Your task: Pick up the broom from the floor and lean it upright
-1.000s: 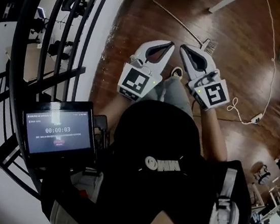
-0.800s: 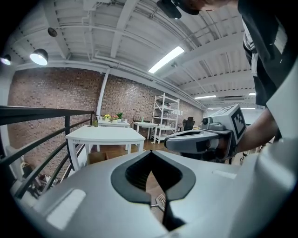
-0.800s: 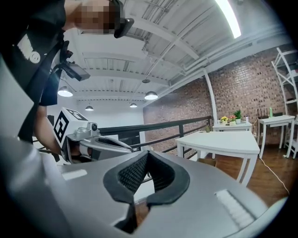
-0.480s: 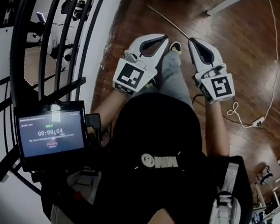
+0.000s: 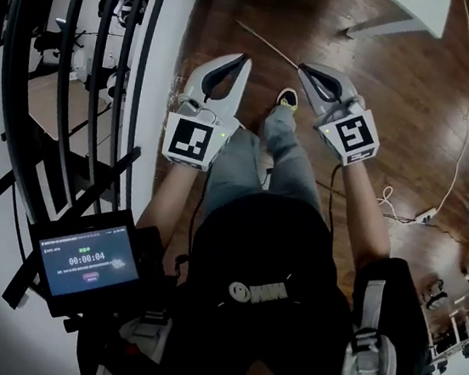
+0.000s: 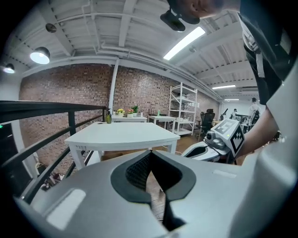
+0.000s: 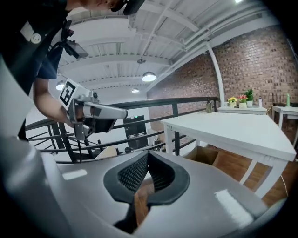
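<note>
Only the thin handle of the broom [image 5: 269,44] can be made out, lying on the wooden floor [image 5: 398,118] ahead of and below the tips of the left claw [image 5: 241,58]. Its brush end is hidden behind the right claw [image 5: 305,67]. Both claws are seen pressed together, with nothing pinched between the pads. In neither gripper view is the broom shown; a white table [image 6: 121,135] is seen beyond the tips.

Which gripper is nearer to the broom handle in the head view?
The right gripper: its tip lies beside the broom handle; the left gripper is farther off.
</note>
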`<action>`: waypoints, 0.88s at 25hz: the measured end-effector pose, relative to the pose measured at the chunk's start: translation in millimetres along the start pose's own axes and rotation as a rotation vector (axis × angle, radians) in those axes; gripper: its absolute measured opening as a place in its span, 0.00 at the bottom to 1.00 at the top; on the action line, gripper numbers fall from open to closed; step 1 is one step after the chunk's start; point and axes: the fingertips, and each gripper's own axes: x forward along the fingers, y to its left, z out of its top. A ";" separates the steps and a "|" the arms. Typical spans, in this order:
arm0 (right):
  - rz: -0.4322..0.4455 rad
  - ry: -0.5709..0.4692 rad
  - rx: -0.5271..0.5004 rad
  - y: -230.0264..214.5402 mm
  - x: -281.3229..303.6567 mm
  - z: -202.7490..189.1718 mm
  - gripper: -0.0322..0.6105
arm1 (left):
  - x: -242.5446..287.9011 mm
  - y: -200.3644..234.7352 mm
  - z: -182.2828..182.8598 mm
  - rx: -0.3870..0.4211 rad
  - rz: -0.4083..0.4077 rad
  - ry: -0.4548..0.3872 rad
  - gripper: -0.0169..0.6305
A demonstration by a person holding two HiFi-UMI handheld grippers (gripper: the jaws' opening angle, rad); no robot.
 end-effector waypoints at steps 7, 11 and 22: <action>0.058 0.216 0.018 -47.1 115.7 -127.4 0.05 | 59.8 80.5 -126.2 -0.150 0.060 0.098 0.05; 0.037 0.317 0.065 -64.6 189.6 -218.9 0.05 | 97.6 111.0 -237.9 -0.162 0.037 0.188 0.05; 0.128 0.747 0.084 -92.4 284.0 -528.2 0.27 | 206.3 84.9 -542.9 -0.267 -0.110 0.538 0.22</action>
